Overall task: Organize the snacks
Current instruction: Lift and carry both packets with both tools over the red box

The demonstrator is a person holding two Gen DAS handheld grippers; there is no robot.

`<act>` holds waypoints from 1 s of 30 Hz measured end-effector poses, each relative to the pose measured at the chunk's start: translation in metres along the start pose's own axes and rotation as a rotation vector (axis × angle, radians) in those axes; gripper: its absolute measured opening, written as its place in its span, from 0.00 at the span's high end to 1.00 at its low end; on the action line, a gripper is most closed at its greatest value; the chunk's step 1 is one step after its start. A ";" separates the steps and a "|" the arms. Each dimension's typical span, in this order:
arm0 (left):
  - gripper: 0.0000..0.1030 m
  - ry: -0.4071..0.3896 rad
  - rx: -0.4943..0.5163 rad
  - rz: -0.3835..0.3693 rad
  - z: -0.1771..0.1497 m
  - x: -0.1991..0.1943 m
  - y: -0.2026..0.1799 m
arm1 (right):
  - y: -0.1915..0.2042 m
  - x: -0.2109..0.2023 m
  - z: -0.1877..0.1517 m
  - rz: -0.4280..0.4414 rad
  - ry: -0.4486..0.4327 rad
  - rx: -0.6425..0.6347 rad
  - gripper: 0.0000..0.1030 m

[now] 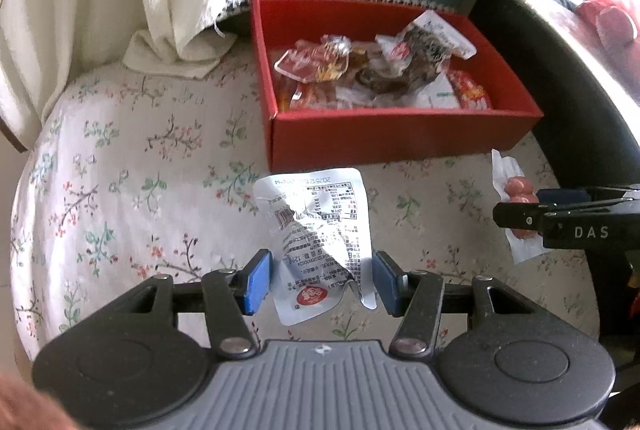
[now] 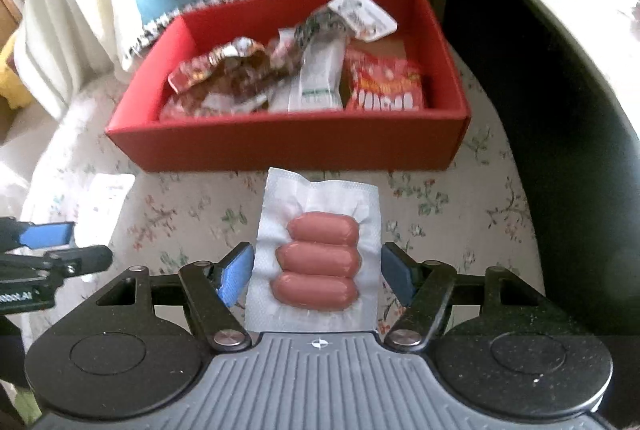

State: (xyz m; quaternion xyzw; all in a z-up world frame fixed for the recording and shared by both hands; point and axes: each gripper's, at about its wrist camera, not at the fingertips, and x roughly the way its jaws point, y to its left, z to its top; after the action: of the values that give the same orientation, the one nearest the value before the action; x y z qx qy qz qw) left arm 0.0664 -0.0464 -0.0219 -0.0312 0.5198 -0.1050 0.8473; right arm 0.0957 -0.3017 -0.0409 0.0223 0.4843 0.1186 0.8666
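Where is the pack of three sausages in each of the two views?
Left wrist view: sausage pack at the right edge, partly behind the right gripper.
Right wrist view: it lies bottom centre, between the fingers.
Shared landmark: the red box, just beyond the pack in both.

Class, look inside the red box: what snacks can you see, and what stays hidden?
Inside the red box lie a red-printed packet, a white wrapper and crumpled clear packets, piled together. Whatever lies beneath the pile is covered.
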 end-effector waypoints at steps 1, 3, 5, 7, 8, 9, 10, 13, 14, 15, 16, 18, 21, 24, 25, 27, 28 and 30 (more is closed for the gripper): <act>0.54 -0.006 0.004 0.000 0.001 -0.001 -0.002 | 0.001 -0.003 0.000 0.003 -0.009 0.001 0.27; 0.54 -0.021 0.011 0.000 0.005 -0.004 -0.005 | 0.003 -0.005 0.003 0.007 -0.023 -0.005 0.27; 0.54 -0.039 0.020 0.003 0.010 -0.007 -0.008 | 0.006 -0.007 0.005 0.010 -0.037 -0.009 0.27; 0.54 -0.063 0.030 0.011 0.014 -0.011 -0.010 | 0.008 -0.011 0.008 0.017 -0.055 -0.012 0.27; 0.54 -0.077 0.035 0.017 0.016 -0.013 -0.011 | 0.009 -0.013 0.010 0.018 -0.062 -0.013 0.27; 0.54 -0.090 0.040 0.021 0.017 -0.015 -0.012 | 0.010 -0.015 0.011 0.020 -0.072 -0.013 0.27; 0.54 -0.100 0.044 0.024 0.019 -0.016 -0.013 | 0.010 -0.017 0.012 0.022 -0.079 -0.013 0.27; 0.54 -0.120 0.051 0.026 0.024 -0.019 -0.014 | 0.010 -0.021 0.017 0.024 -0.100 -0.012 0.27; 0.54 -0.124 0.051 0.027 0.026 -0.020 -0.014 | 0.011 -0.022 0.019 0.025 -0.105 -0.012 0.27; 0.54 -0.129 0.050 0.028 0.028 -0.020 -0.014 | 0.012 -0.022 0.021 0.026 -0.110 -0.012 0.27; 0.54 -0.134 0.050 0.029 0.030 -0.021 -0.014 | 0.012 -0.023 0.023 0.028 -0.115 -0.011 0.27; 0.54 -0.144 0.053 0.031 0.033 -0.022 -0.015 | 0.013 -0.025 0.027 0.029 -0.127 -0.010 0.27; 0.54 -0.163 0.060 0.037 0.037 -0.023 -0.017 | 0.015 -0.028 0.033 0.032 -0.145 -0.012 0.27; 0.54 -0.176 0.064 0.042 0.043 -0.024 -0.018 | 0.017 -0.031 0.040 0.032 -0.162 -0.017 0.27; 0.54 -0.179 0.065 0.043 0.045 -0.024 -0.018 | 0.018 -0.032 0.043 0.032 -0.167 -0.019 0.27; 0.54 -0.187 0.068 0.047 0.049 -0.024 -0.019 | 0.018 -0.033 0.047 0.035 -0.179 -0.018 0.27; 0.54 -0.192 0.070 0.049 0.052 -0.024 -0.019 | 0.018 -0.034 0.049 0.035 -0.183 -0.018 0.27; 0.54 -0.201 0.075 0.055 0.056 -0.024 -0.020 | 0.018 -0.034 0.052 0.032 -0.189 -0.019 0.27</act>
State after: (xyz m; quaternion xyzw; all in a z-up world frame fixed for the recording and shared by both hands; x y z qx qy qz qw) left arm 0.1023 -0.0641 0.0282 0.0043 0.4284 -0.0975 0.8983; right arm 0.1191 -0.2875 0.0173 0.0327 0.3985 0.1345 0.9067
